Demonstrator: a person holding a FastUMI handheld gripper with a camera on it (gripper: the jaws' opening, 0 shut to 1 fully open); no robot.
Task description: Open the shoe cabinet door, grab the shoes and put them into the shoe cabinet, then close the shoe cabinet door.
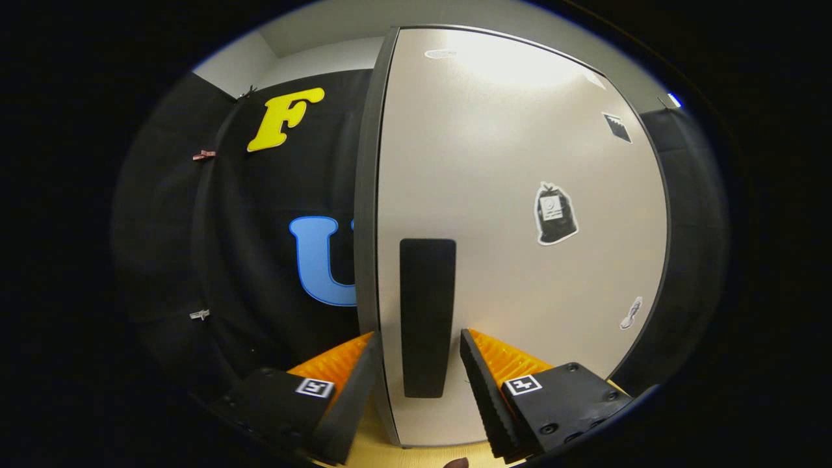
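The shoe cabinet door is a pale flat panel standing close in front of me, with its dark grey side edge on the left. A black vertical handle sits near that edge. My gripper is open and straddles the handle. The left finger lies outside the door's edge, and the right finger stands just right of the handle with a thin gap. Neither finger visibly presses on the handle.
Black booth cloth hangs to the left of the door and behind it. A strip of light wooden floor shows under the door. Small stickers dot the panel.
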